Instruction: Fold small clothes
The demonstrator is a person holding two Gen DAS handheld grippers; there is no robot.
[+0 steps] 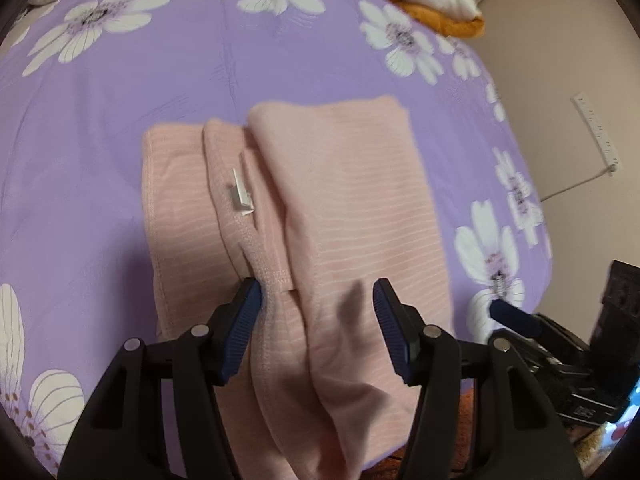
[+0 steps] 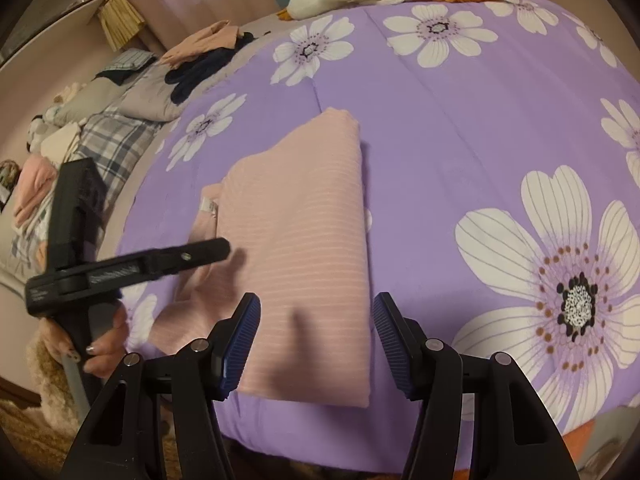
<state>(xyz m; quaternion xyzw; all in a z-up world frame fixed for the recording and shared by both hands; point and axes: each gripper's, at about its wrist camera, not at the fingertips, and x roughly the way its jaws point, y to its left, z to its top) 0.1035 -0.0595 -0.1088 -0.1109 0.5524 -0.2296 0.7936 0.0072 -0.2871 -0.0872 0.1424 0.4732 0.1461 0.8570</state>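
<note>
Pink garment [image 1: 332,200] folded on bedspread [image 1: 120,160] — white label [image 1: 240,194], print seemingly unreadable.

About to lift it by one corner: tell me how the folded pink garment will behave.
The pink striped garment is probably floppy: its layers already sag and crease. Lifted by one corner, the fold would likely fall open. It looks thin and light, and may slide on the smooth purple bedspread.

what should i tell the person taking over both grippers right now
Left gripper: open, holding nothing, above the near end of the pink striped garment.
Right gripper: open, holding nothing, over the garment's near right edge.
The garment lies on the purple floral bedspread, right side folded over the middle; left part and white neck tag uncovered.
Left: fold the left part over, then tidy. More clothes heaped far left.
</note>
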